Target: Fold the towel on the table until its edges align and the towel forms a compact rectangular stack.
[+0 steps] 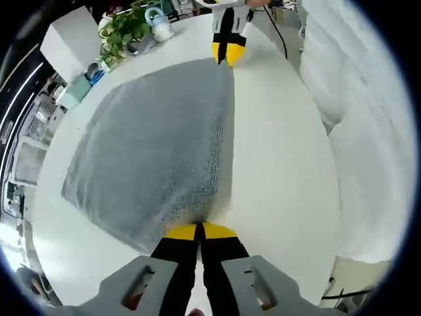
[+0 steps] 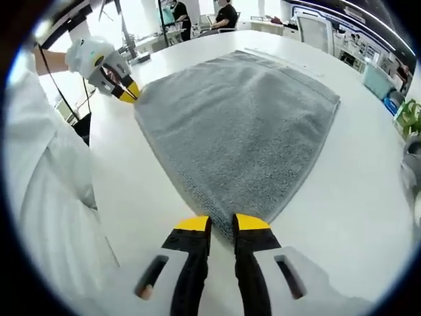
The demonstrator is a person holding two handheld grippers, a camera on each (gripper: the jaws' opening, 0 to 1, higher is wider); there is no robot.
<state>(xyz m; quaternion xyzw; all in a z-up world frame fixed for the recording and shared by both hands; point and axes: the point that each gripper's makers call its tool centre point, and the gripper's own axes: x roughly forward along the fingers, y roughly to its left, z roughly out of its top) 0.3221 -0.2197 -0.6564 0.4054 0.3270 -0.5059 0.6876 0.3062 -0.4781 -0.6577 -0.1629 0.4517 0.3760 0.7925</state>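
Observation:
A grey towel [image 1: 151, 145] lies spread flat on the white table [image 1: 283, 164]. My left gripper [image 1: 198, 230] is at the towel's near corner, jaws pressed together on the towel's edge. In the right gripper view the same towel [image 2: 243, 112] stretches away from me. There my right gripper [image 2: 222, 225] stands at its near corner, with the jaws slightly apart and the corner reaching into the gap. Each gripper shows in the other's view at the far end of one long edge: the right gripper [image 1: 227, 54] and the left gripper [image 2: 127, 91].
A potted plant [image 1: 125, 29], a white box [image 1: 71, 41] and small teal items [image 1: 79, 89] stand at the table's far side. A person in white [image 2: 46, 164] is close along one side. Chairs and seated people [image 2: 227, 14] are beyond the table.

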